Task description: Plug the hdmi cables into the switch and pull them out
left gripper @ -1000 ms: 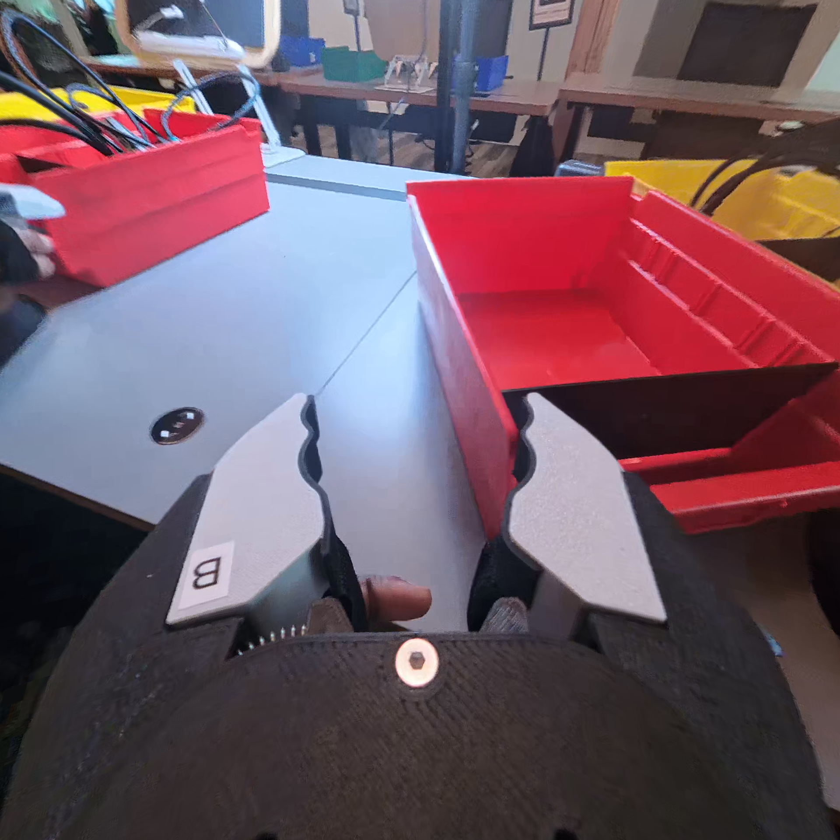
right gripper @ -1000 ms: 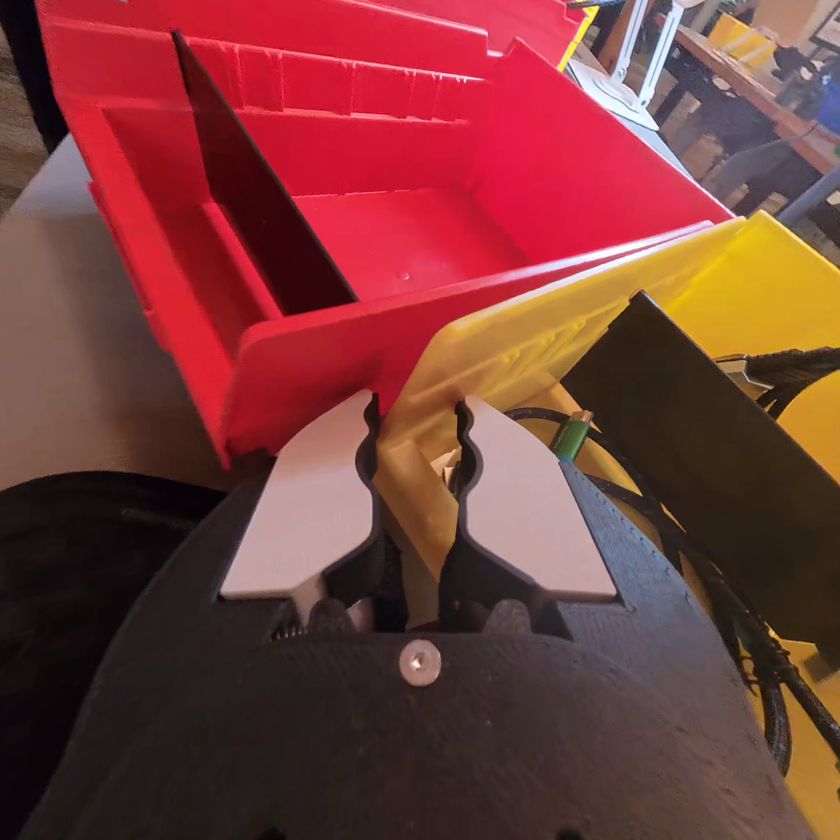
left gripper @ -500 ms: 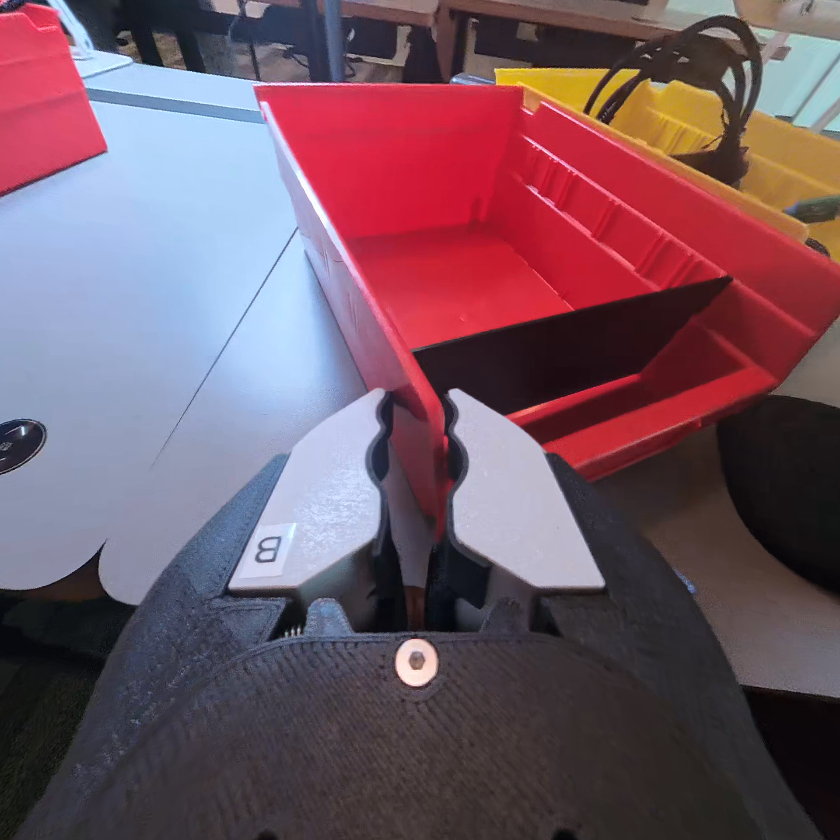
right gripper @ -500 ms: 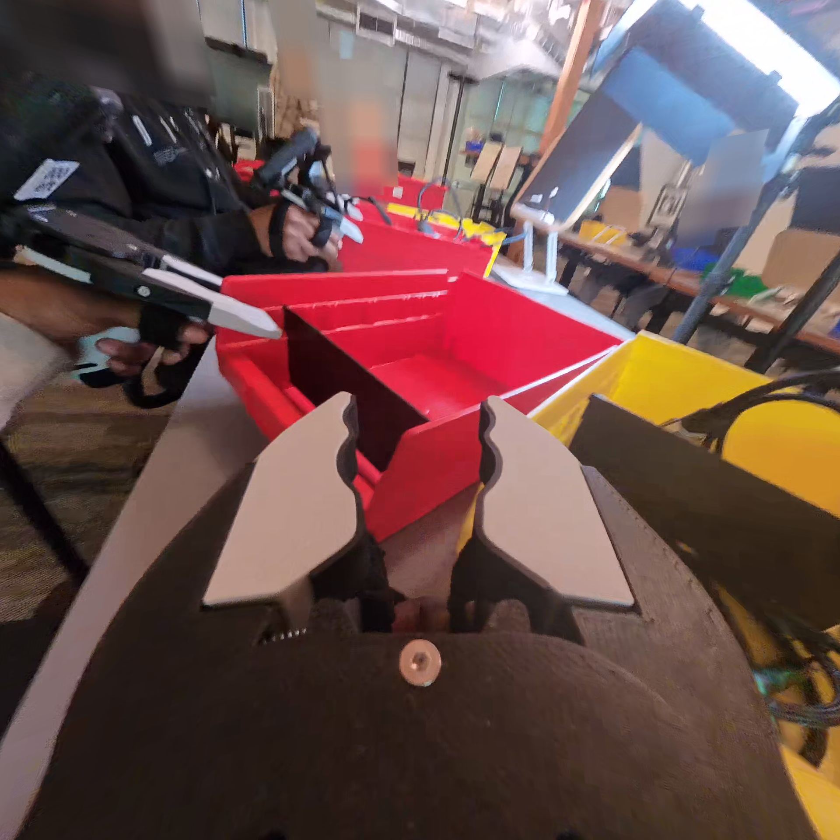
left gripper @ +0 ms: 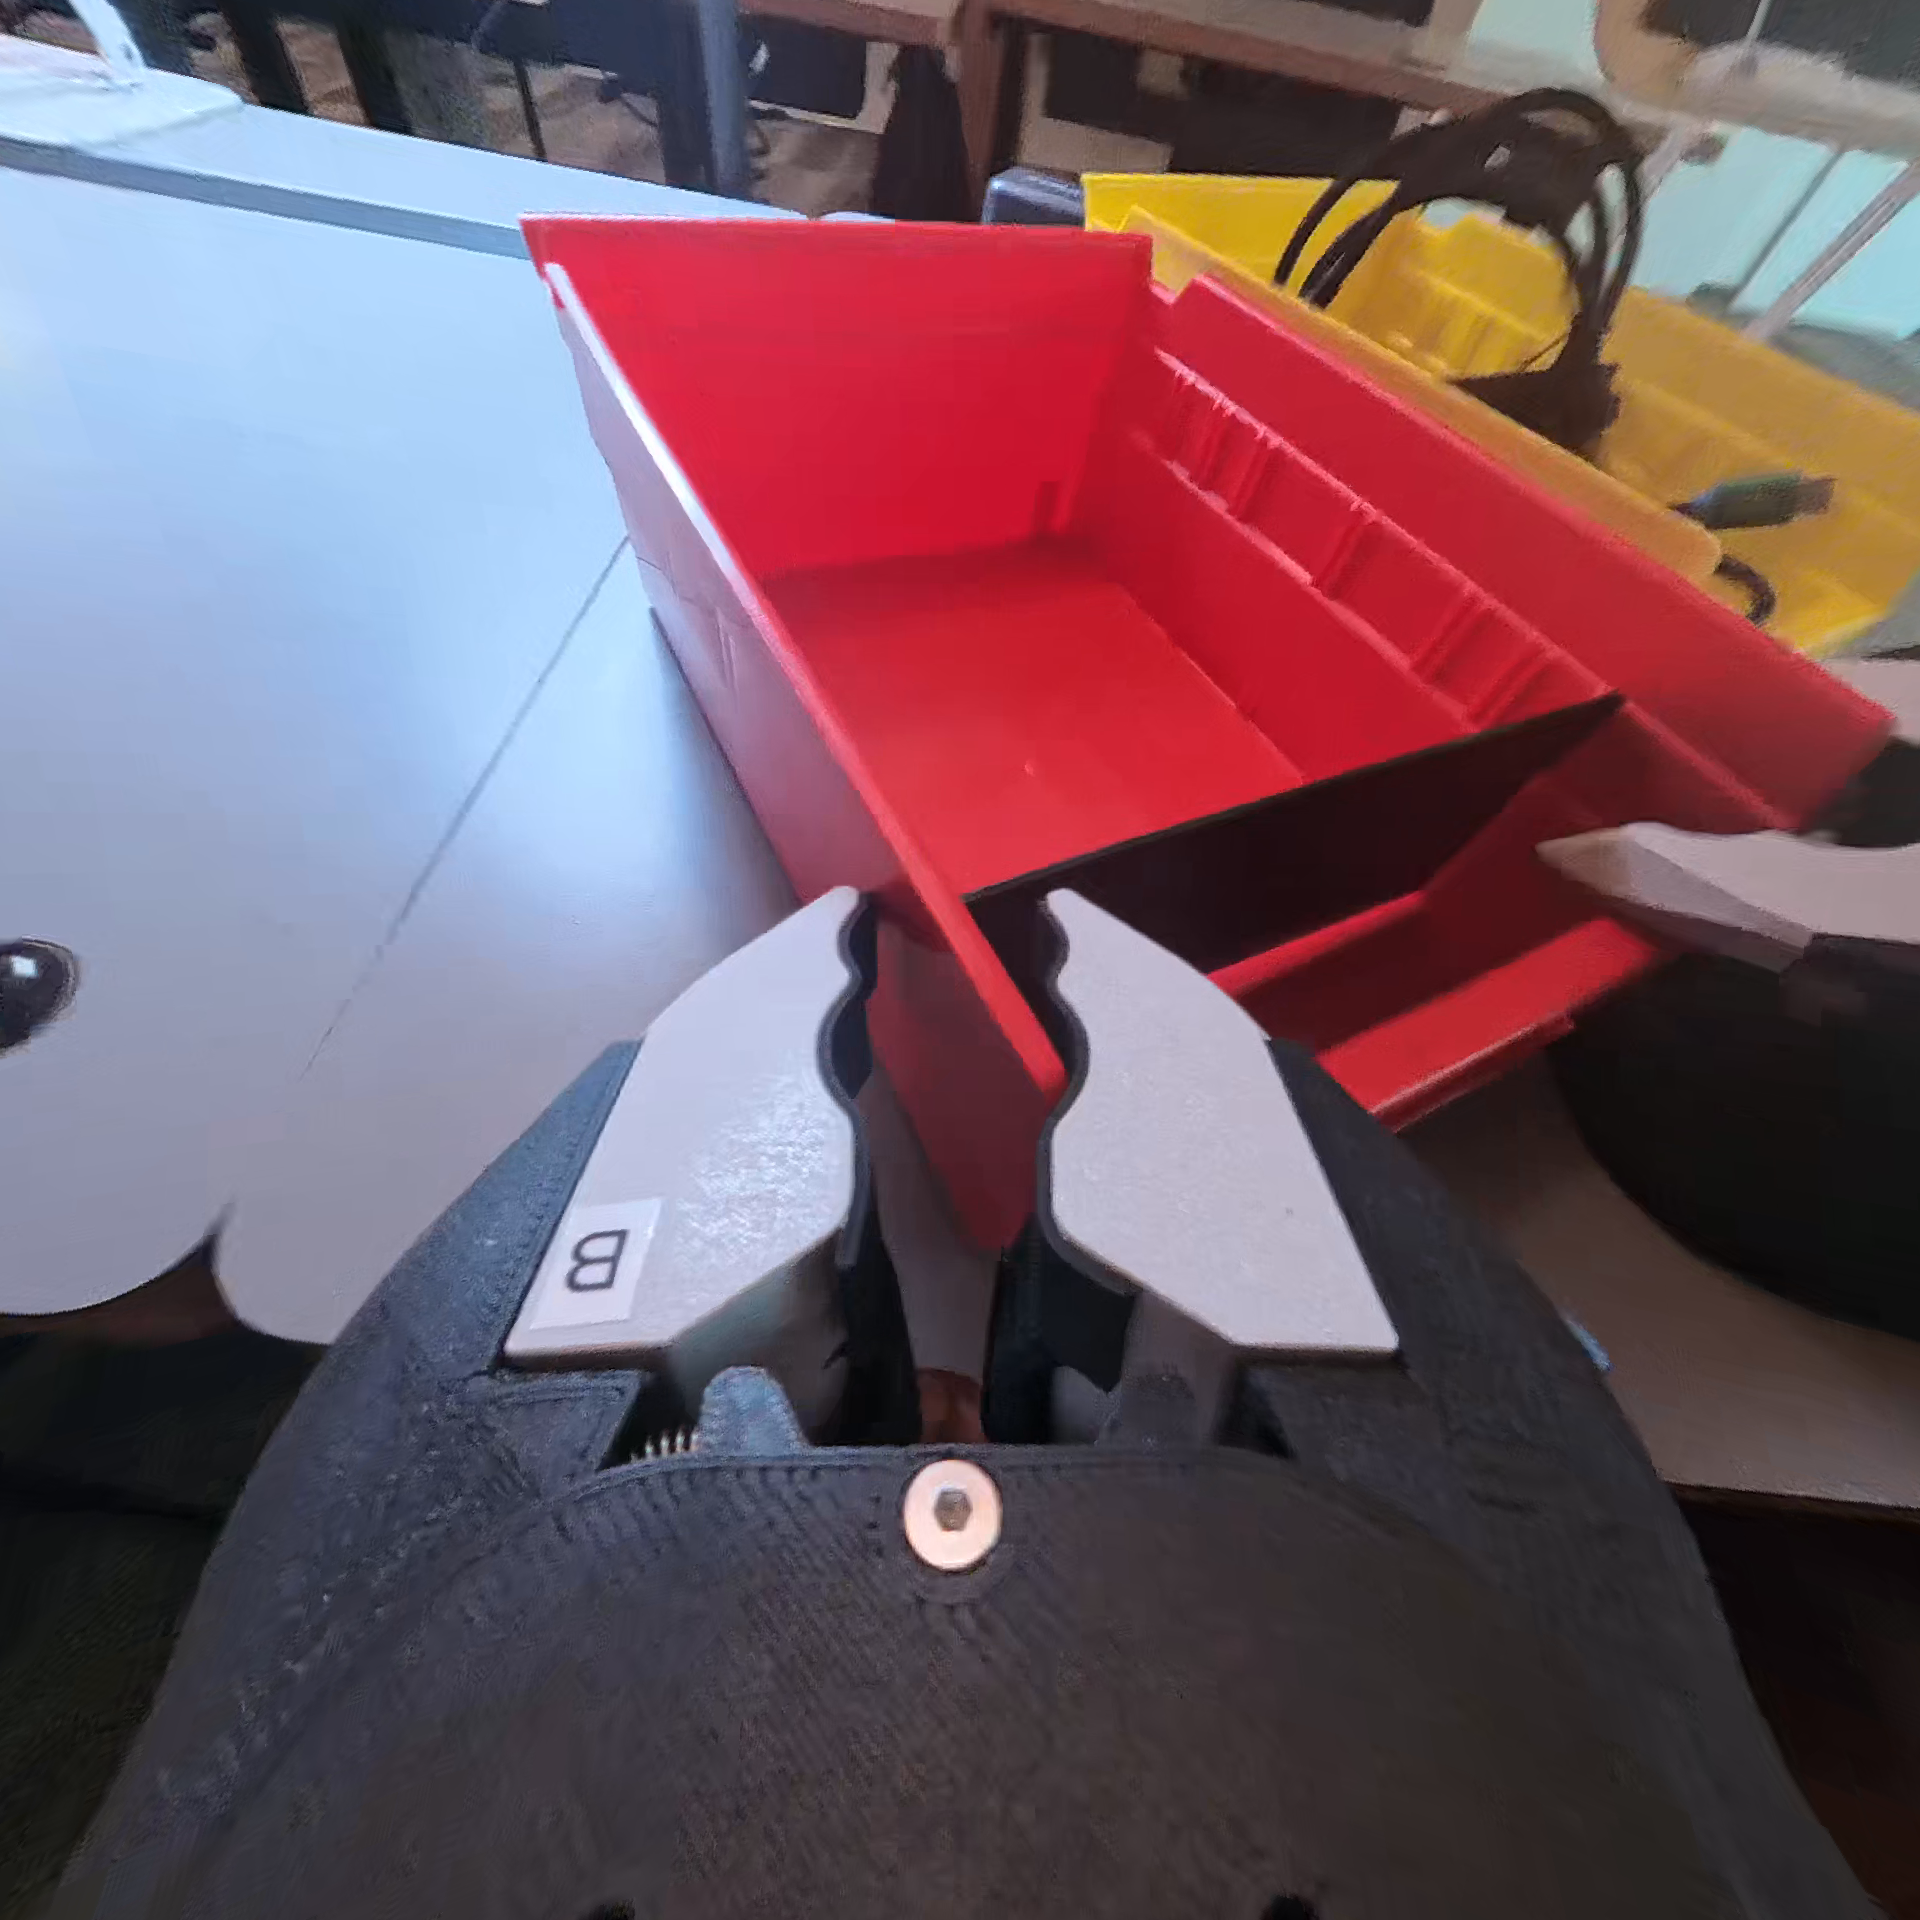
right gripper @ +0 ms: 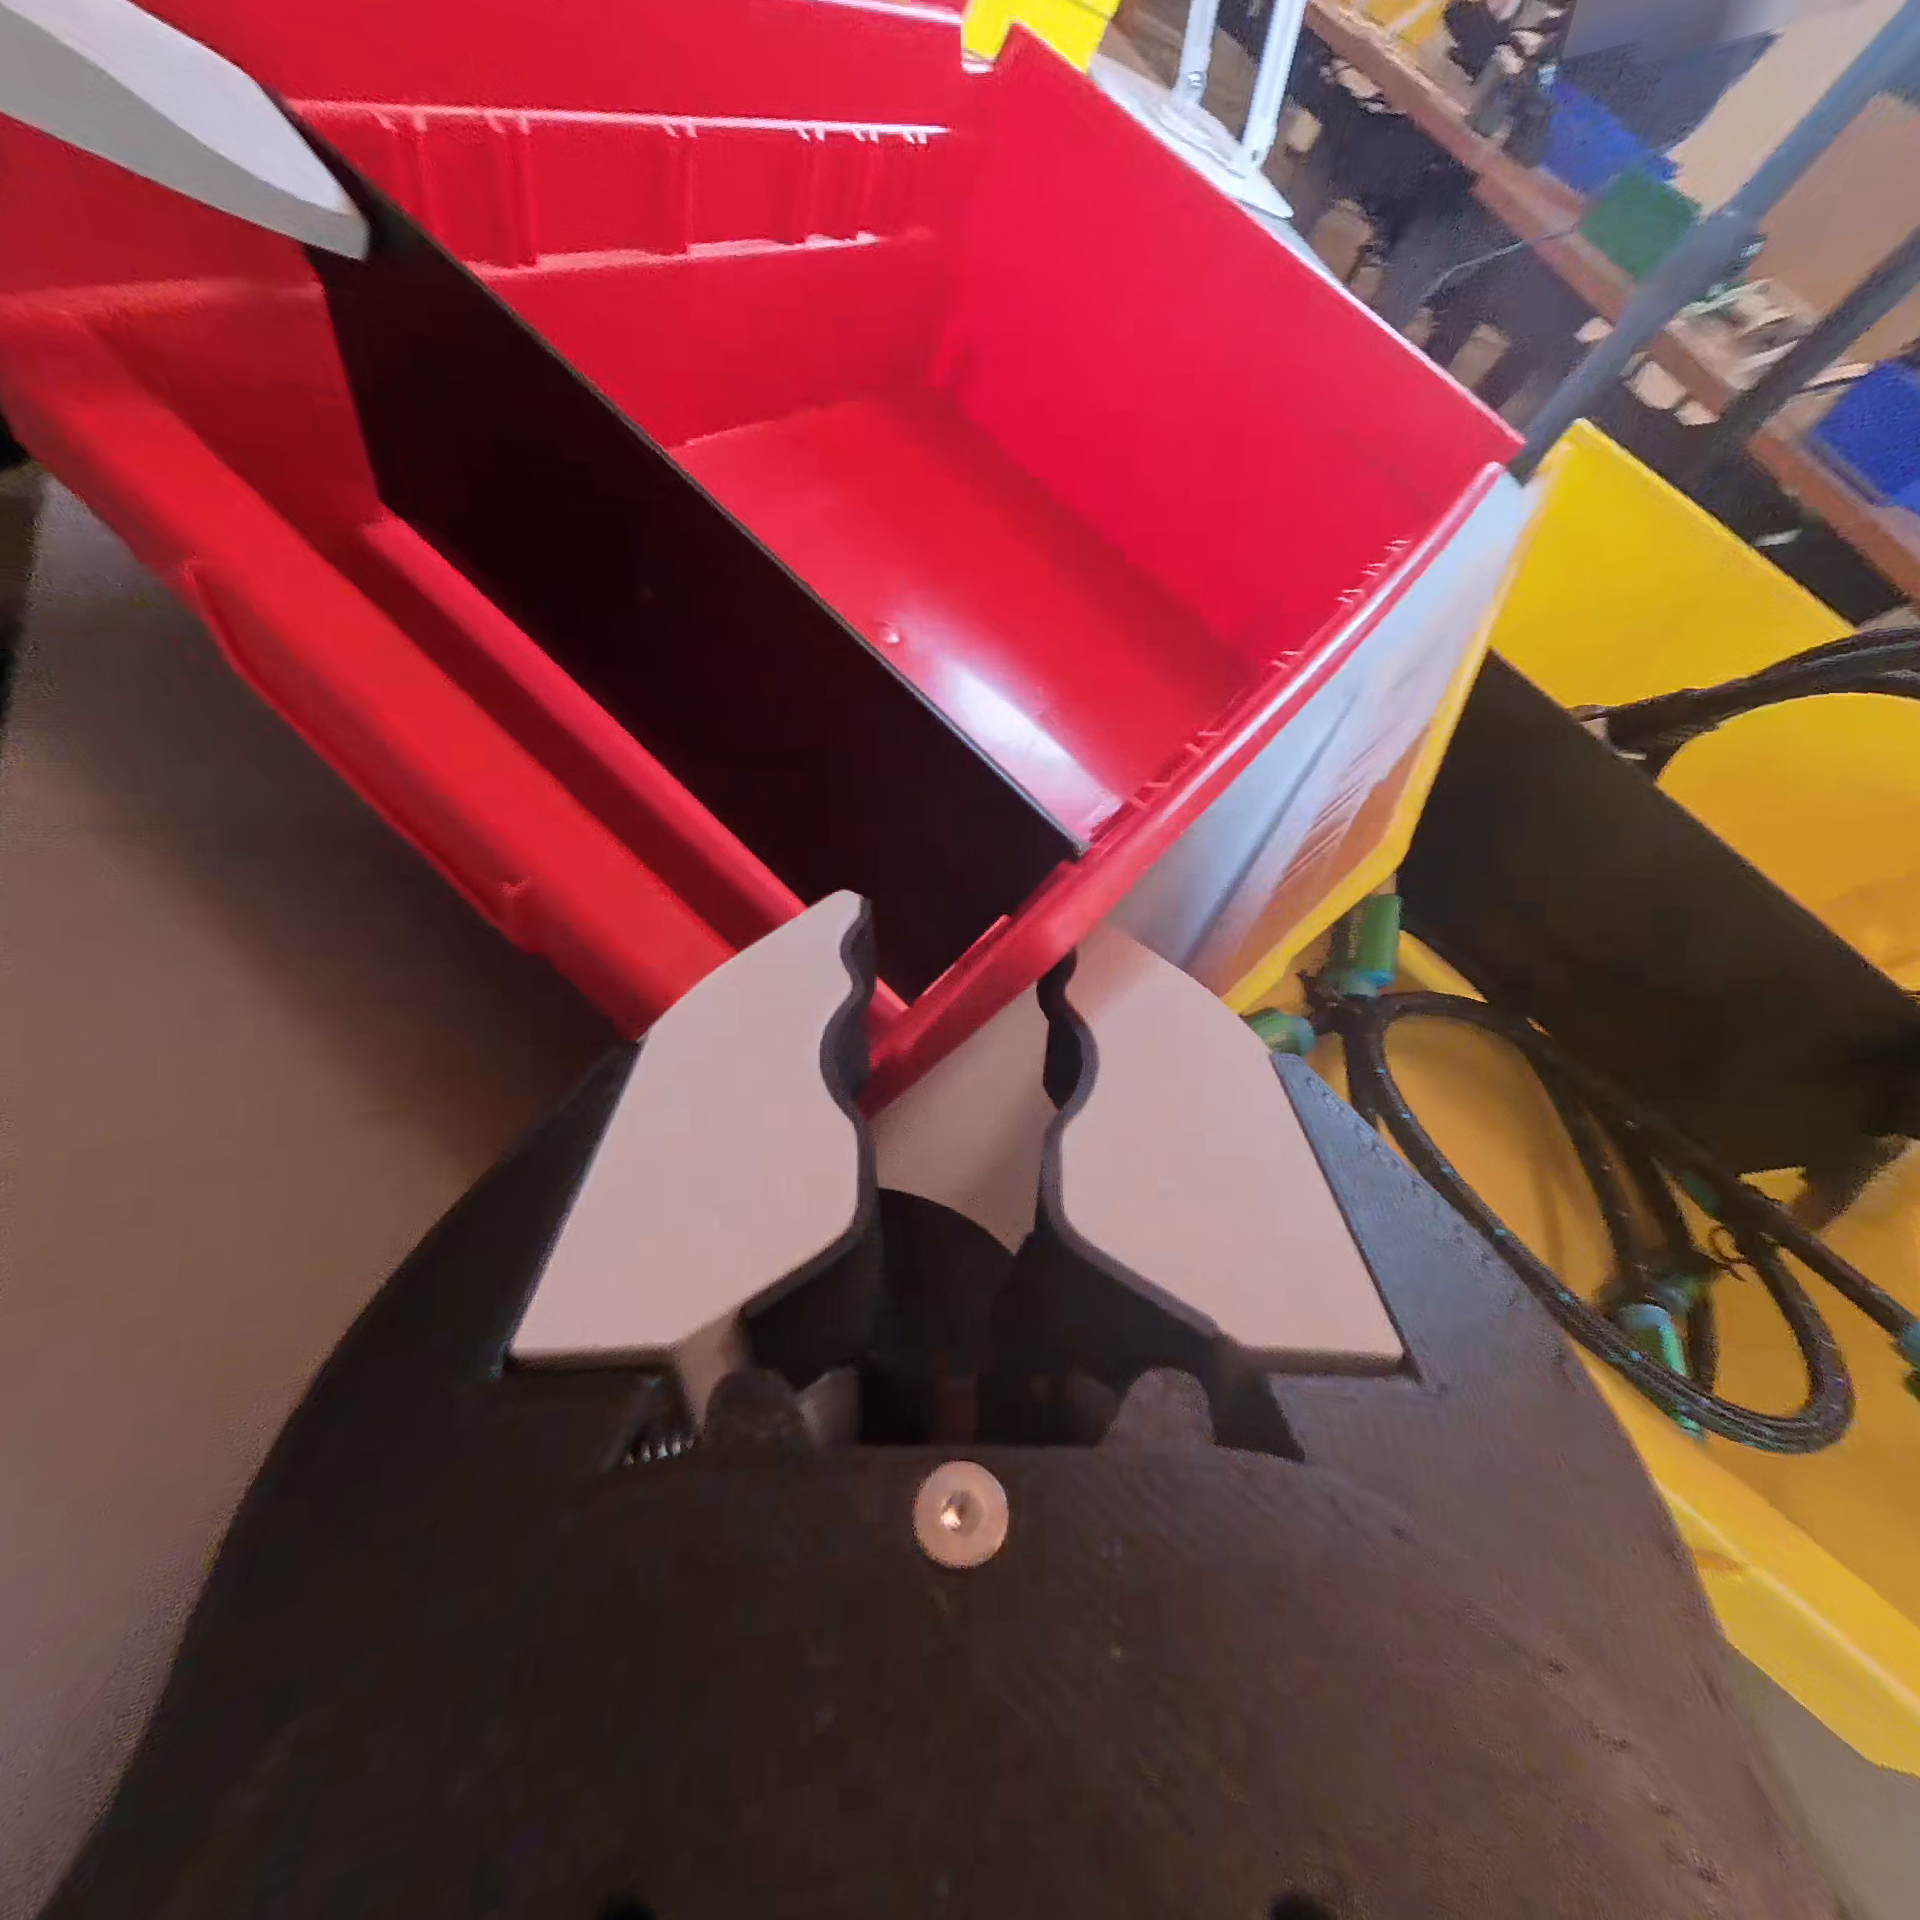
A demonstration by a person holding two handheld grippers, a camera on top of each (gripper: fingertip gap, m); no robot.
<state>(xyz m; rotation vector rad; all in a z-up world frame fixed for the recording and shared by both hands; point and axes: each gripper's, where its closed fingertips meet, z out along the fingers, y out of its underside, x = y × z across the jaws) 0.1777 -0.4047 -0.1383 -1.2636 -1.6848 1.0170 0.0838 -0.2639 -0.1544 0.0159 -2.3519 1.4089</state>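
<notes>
An empty red bin (left gripper: 935, 416) with a black divider (left gripper: 1299, 842) stands on the grey table (left gripper: 260, 520). My left gripper (left gripper: 951, 935) is shut on the bin's left wall near the front corner. My right gripper (right gripper: 961, 956) is shut on the bin's right wall (right gripper: 1143, 312) near its front corner, and one of its fingers (left gripper: 1683, 883) shows in the left wrist view. Black braided HDMI cables (right gripper: 1558, 1195) with green plugs lie in a yellow bin (right gripper: 1662, 582) just right of the red bin. No switch is in view.
A black divider (right gripper: 1662, 935) stands in the yellow bin. A round black grommet (left gripper: 21, 977) sits in the table at the left. A dark round object (left gripper: 1766, 1143) lies by the red bin's front right. Workbenches stand behind.
The right gripper, on the yellow bin's wall a second ago and then open in the air, has closed on the red bin's right wall. The left gripper closed on the left wall and stays there.
</notes>
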